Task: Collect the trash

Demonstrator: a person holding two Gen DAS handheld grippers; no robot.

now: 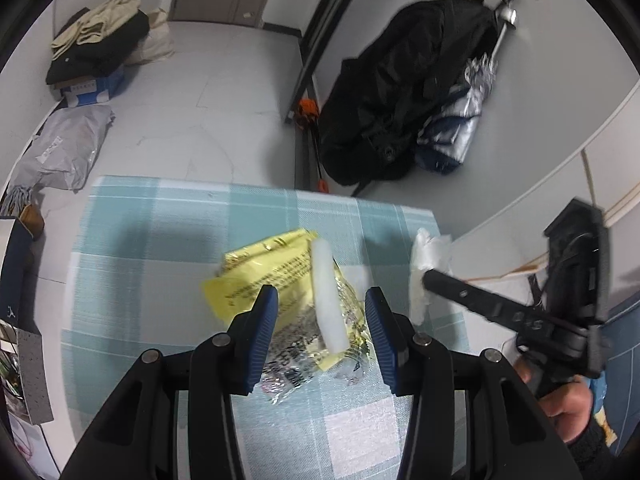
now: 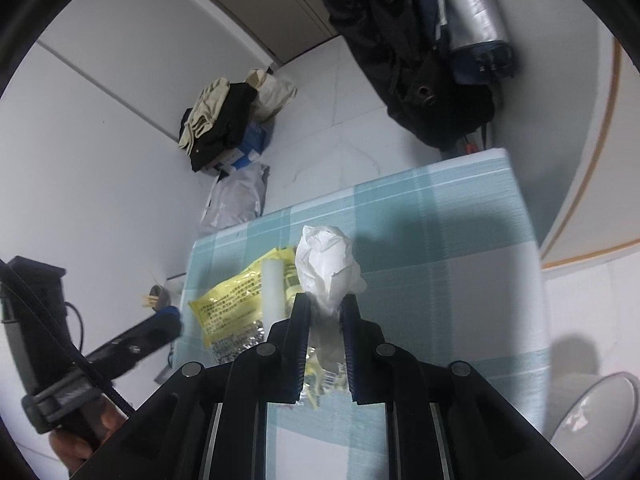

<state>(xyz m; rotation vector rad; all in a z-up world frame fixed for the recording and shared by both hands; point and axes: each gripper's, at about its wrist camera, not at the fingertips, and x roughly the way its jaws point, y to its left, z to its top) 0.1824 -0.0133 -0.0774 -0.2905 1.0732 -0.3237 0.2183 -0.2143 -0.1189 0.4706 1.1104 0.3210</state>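
A yellow and silver snack wrapper (image 1: pixel 260 280) lies on the teal checked tablecloth (image 1: pixel 160 240), with a white foam stick (image 1: pixel 326 296) on top of it. My left gripper (image 1: pixel 322 300) is open, its blue pads on either side of the wrapper and stick, just above them. My right gripper (image 2: pixel 327 306) is shut on a crumpled white tissue (image 2: pixel 326 264) and holds it above the table. The tissue (image 1: pixel 424 264) and right gripper (image 1: pixel 430 278) also show in the left wrist view, right of the wrapper (image 2: pixel 232 300) and stick (image 2: pixel 273 292).
A white bin (image 2: pixel 596 424) with a liner stands on the floor at the table's right. A black jacket (image 1: pixel 400 92) and a silver-blue bag (image 1: pixel 456 128) hang on the wall behind. Clothes on a box (image 1: pixel 96 44) and a grey parcel (image 1: pixel 68 144) lie on the floor.
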